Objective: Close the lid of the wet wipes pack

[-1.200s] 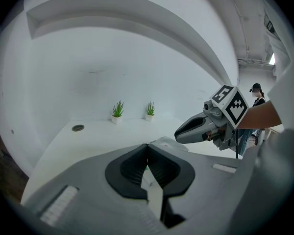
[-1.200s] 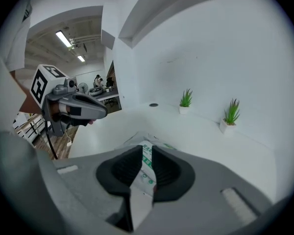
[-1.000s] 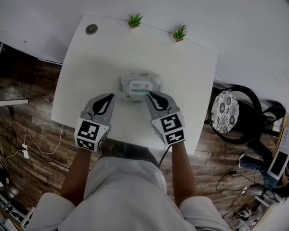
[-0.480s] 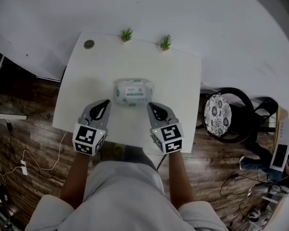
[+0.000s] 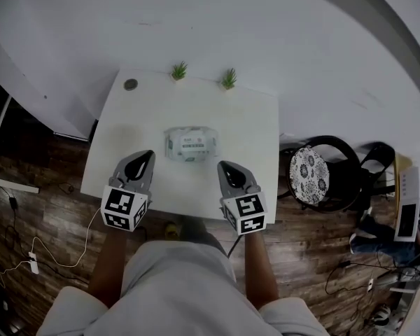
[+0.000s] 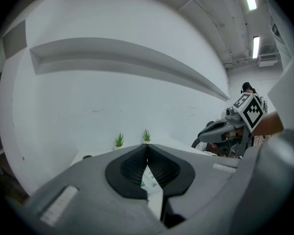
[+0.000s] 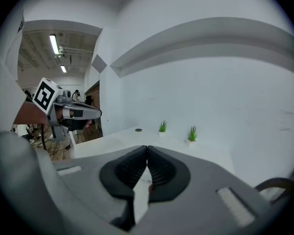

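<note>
**Near zone: grippers.** The person stands at the near edge of the table point(image 5: 248, 156) with 1 gripper in each hand. The left gripper point(image 5: 148, 155) and the right gripper point(image 5: 224, 166) are held above the near part of the tabletop, pointing toward the far edge. Neither touches anything.

- Left gripper: in its own view the jaw tips meet. Nothing is clamped, and the pack shows only through the gap behind the pads.
- Right gripper: the pads are pressed together and nothing is between them.

With both tools closed, empty and apart from the pack, they are probably parked clear so that the work area stays in view.

**Middle zone: task object.** The wet wipes pack point(image 5: 190, 143) lies flat near the centre of the table, beyond both grippers and roughly between their lines of aim. Its lid faces up and appears to sit flush. The pack is too small in the head view to confirm that the lid is latched. If it is flush, the task is likely complete.

**Far zone.** 2 small plants point(image 5: 178, 71) stand at the far edge, well away from the pack. A round disc point(image 5: 130, 85) sits at the far left corner. A chair point(image 5: 309, 172) stands to the right of the table.
</note>
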A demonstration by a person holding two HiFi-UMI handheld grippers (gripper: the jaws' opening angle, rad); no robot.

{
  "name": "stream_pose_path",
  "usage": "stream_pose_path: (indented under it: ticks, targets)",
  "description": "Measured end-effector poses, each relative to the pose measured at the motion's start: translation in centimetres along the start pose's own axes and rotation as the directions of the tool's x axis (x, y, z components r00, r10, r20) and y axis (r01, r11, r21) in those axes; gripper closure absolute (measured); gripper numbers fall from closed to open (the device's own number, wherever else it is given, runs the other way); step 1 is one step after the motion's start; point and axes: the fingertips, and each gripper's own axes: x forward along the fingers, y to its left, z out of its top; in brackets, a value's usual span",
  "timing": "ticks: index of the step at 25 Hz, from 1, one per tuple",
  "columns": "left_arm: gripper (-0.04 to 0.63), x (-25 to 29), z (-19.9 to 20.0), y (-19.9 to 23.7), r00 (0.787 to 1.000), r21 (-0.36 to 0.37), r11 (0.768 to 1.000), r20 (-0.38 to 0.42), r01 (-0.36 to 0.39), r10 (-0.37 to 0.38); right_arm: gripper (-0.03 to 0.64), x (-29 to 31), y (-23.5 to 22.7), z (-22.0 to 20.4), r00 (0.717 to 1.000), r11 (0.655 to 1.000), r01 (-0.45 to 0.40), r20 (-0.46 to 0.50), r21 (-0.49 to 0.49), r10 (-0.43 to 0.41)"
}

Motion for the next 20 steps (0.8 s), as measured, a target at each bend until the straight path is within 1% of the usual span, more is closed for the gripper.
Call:
stream_pose_path:
  ticks: [3,9,15,20]
  targets:
    - [0.589,-1.6,0.9,-0.3,1.000,0.015,1.000,0.025,-0.002,0.001,0.612,-1.8,0.3,0.4,0.999,0.999,0.034,0.027,0.014,-0.034]
    - [0.589,-3.5,2.4,0.0,0.998,0.030,0.999,0.068,-0.014,0.012,0.612,-4.9,0.1,1.5,0.991,0.993,0.089,0.095,0.072,-0.095]
    - [0.589,-4.8,3.9,0.2,0.994,0.052,0.998,0.106,-0.016,0.011,0.612,-7.0,-0.3,3.2,0.974,0.986,0.143,0.166,0.080,-0.155]
    - [0.589,-5.6,5.4,0.8,0.987,0.046,0.998,0.158,-0.030,0.022,0.612,-8.1,-0.4,4.2,0.963,0.983,0.163,0.204,0.085,-0.177]
